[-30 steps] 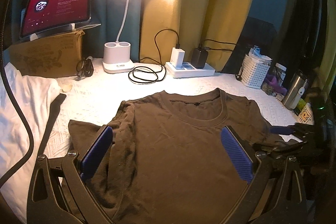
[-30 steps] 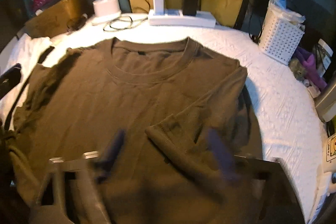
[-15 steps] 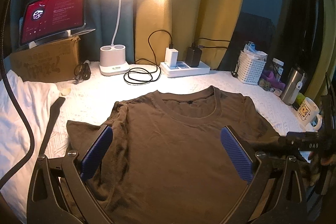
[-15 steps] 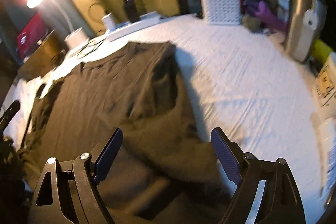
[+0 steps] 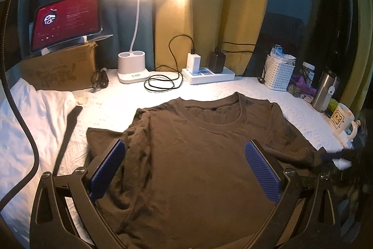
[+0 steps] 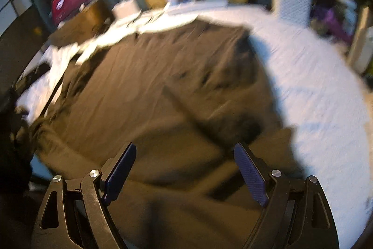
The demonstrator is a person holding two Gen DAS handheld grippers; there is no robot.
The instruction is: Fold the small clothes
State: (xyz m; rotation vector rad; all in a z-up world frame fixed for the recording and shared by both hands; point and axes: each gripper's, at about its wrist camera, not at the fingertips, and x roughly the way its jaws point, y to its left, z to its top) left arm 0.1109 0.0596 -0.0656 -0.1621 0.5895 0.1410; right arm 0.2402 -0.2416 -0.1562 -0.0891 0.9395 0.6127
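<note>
A dark brown T-shirt (image 5: 200,155) lies face up on the white cover, collar toward the lamp. Its left sleeve sticks out flat; its right sleeve is folded in over the body (image 6: 209,95). My left gripper (image 5: 184,169) hovers open above the shirt's chest, blue pads wide apart with nothing between them. In the blurred right wrist view my right gripper (image 6: 184,169) is open over the shirt's lower right part, pads clear of the cloth. The right gripper's dark tip also shows at the right edge of the left wrist view, by the folded sleeve.
A white garment (image 5: 35,123) lies at the left. Along the back stand a cardboard box with a tablet (image 5: 66,20), a lit desk lamp (image 5: 132,69), a power strip with chargers (image 5: 207,74) and a coiled cable. At the right are a white basket (image 5: 278,74), a steel tumbler (image 5: 325,92) and a mug (image 5: 341,120).
The right gripper has swung along the shirt's right side, rolling as it went, and its view is blurred. The left gripper has drifted back a little; the shirt lies as before.
</note>
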